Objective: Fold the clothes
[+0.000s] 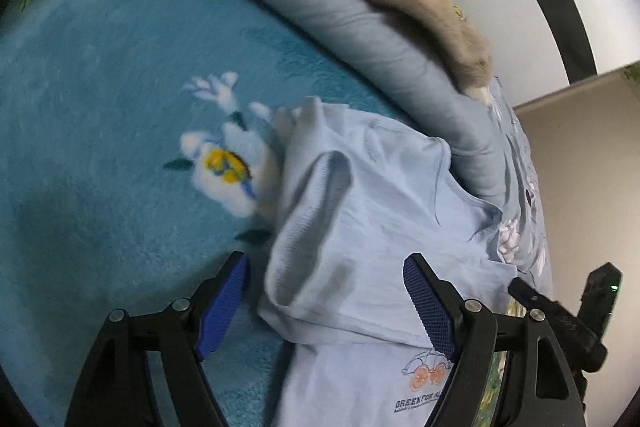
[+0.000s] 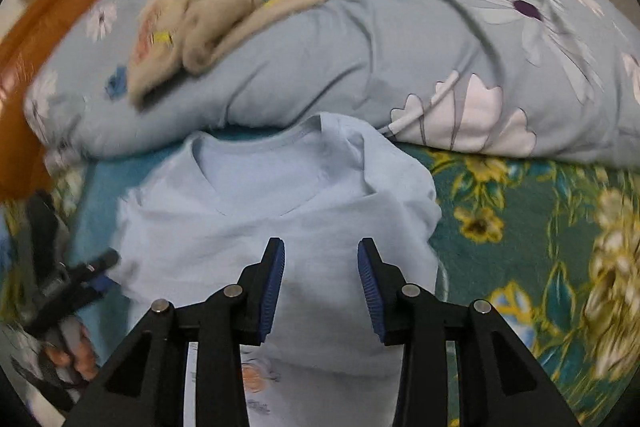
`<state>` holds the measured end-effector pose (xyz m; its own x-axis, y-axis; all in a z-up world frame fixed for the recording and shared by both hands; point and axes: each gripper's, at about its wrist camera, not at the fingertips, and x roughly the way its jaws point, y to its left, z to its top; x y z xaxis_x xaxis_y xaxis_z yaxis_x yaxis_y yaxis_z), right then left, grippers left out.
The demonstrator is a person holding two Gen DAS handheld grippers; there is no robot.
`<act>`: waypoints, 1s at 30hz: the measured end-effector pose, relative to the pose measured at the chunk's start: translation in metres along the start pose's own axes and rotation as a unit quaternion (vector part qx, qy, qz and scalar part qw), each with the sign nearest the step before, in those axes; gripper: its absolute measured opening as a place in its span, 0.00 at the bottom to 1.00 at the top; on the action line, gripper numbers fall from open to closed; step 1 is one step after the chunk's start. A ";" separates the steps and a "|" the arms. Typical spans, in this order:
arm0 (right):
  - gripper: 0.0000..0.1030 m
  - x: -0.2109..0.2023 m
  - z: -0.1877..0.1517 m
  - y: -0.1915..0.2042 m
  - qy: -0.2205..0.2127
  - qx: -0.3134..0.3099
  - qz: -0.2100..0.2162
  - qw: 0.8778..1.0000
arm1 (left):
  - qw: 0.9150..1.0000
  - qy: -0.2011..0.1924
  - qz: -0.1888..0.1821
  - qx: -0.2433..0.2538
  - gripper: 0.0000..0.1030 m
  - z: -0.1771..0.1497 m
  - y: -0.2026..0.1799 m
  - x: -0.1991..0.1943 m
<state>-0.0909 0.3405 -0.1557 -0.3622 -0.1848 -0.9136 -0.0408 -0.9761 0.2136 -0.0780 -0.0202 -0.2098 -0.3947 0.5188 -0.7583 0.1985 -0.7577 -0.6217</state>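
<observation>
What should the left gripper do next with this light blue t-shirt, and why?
Probably lower the left gripper and close on the folded-over sleeve. Its jaws stand wide open with the bunched sleeve between them, not pinched. The t-shirt lies neck-up on the blanket, and the right gripper stands open over its chest, holding nothing.

T-shirt (image 2: 276, 219): pale blue, small orange-and-grey print with dark lettering on the front. Blanket (image 1: 100, 107) under the T-shirt: teal, white and yellow flowers. Duvet (image 2: 400, 47) beyond the T-shirt: grey-blue, white flowers. Soft toy (image 2: 200, 27) on the duvet: beige. Gripper pads (image 2: 272, 287): blue.
</observation>
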 end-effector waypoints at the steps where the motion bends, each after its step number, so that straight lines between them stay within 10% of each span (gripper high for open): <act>1: 0.38 0.006 0.003 -0.004 0.008 0.000 -0.012 1.000 | 1.000 0.000 -0.001 -0.001 0.80 0.000 0.001 0.000; 15: 0.38 -0.012 0.024 -0.035 -0.007 0.033 -0.045 0.998 | 1.000 -0.001 -0.004 -0.012 0.80 0.001 0.002 0.002; 30: 0.38 0.008 -0.025 -0.053 0.004 0.107 -0.004 0.994 | 1.000 -0.007 -0.014 -0.021 0.80 0.000 0.006 -0.002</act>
<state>-0.0686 0.3874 -0.1831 -0.3529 -0.1781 -0.9186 -0.2416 -0.9311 0.2733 -0.0765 -0.0258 -0.2123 -0.4131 0.5332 -0.7383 0.2251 -0.7257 -0.6501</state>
